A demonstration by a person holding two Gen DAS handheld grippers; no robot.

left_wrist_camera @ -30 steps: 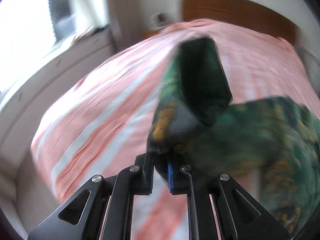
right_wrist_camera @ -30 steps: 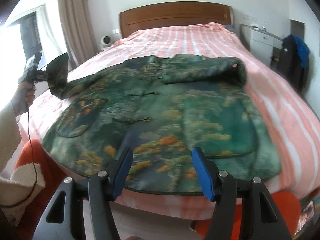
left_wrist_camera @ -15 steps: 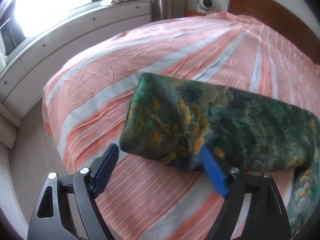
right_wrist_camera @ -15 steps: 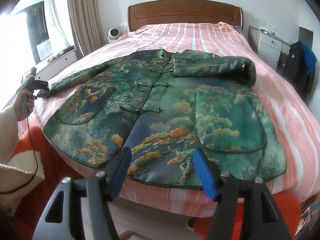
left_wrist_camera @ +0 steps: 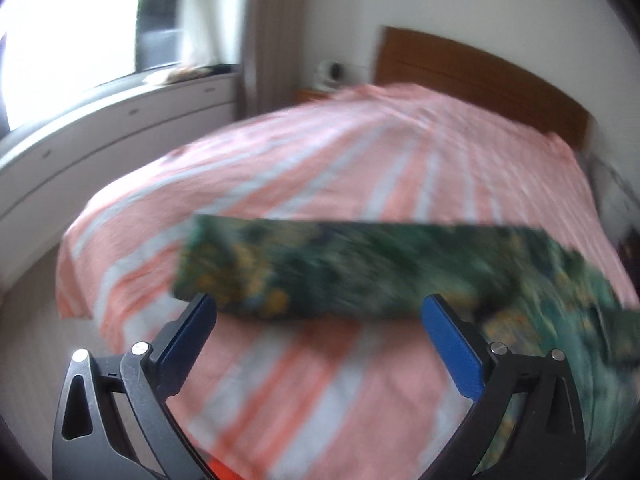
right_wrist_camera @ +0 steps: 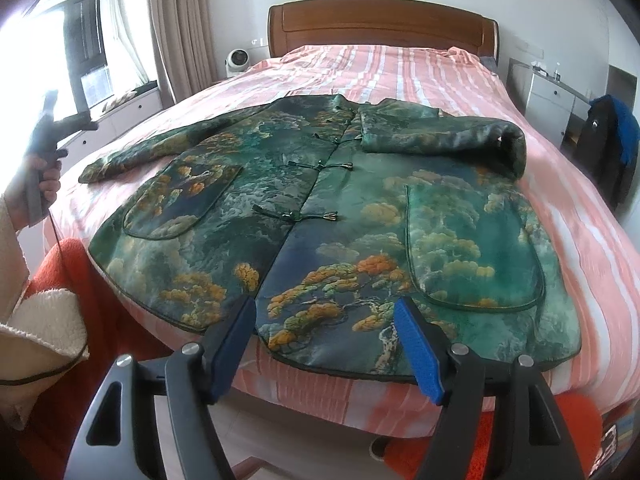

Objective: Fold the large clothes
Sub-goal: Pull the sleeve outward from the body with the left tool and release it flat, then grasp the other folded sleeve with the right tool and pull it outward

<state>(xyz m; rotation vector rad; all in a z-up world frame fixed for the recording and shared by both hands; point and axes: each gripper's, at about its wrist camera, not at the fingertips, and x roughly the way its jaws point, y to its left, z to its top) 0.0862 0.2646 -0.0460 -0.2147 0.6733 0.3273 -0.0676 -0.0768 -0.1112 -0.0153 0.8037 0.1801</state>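
Window [right_wrist_camera: 86,46] and curtain [right_wrist_camera: 176,20] are seen at the far left; a hand [right_wrist_camera: 44,188] in a cream sleeve [right_wrist_camera: 24,312] is seen below them, off the bed's left edge, carrying the left gripper [left_wrist_camera: 320,320]. Its jaws are opening, spread wide, with nothing between the pads; the jacket's left sleeve [left_wrist_camera: 360,272] is laid flat just beyond the tips, blurred, toward the bed's left edge. The bed [right_wrist_camera: 420,68], covered in pink-and-white stripes, is backed by a wooden headboard [right_wrist_camera: 380,24], with a small fan [right_wrist_camera: 236,62] beside its left corner. The green jacket [right_wrist_camera: 320,216] is spread front-up across the foot half of the bed, hem along the near edge; its right sleeve [right_wrist_camera: 440,132] is folded across the chest. The right gripper [right_wrist_camera: 326,344] is held just over the hem, jaws opening and apart, nothing gripped. A white cabinet [right_wrist_camera: 548,96] and dark clothing [right_wrist_camera: 608,140] are seen off the bed's right edge.
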